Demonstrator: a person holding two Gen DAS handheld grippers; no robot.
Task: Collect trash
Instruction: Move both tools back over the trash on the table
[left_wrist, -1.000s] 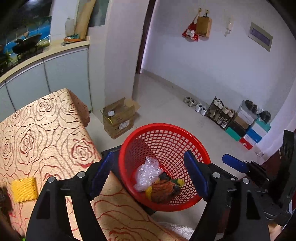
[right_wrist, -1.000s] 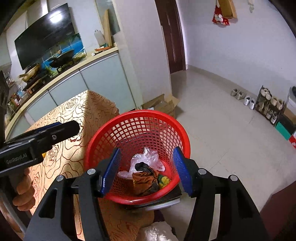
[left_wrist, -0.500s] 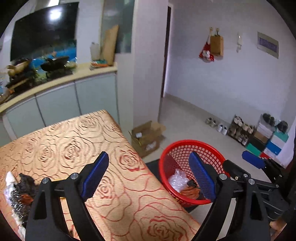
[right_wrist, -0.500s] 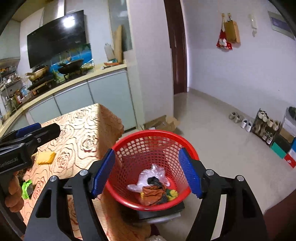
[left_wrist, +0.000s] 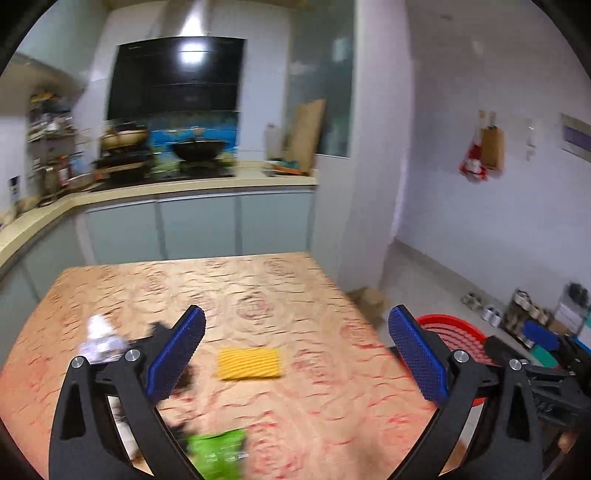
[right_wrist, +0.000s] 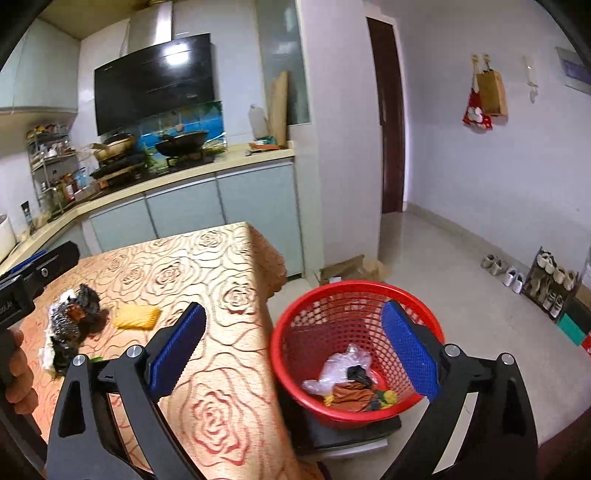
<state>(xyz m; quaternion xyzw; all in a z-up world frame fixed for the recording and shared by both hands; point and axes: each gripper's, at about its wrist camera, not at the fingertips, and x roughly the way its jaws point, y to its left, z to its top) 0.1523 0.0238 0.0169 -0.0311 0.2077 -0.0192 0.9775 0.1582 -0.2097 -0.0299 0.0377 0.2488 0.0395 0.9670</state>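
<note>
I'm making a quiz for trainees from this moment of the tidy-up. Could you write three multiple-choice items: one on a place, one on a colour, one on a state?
1. Where does the basket stand?
A. on the table
B. beside the table, lower than its top
C. on the counter

2. What colour is the ribbed pad on the table?
A. yellow
B. blue
C. white

3. How do the right gripper's jaws stand?
A. shut on a bag
B. shut, empty
C. open, empty

Answers: 1 B, its rim sits beyond and below the table's edge. 2 A, plainly yellow in both views. 3 C, the pads stand wide apart with nothing between them.
</note>
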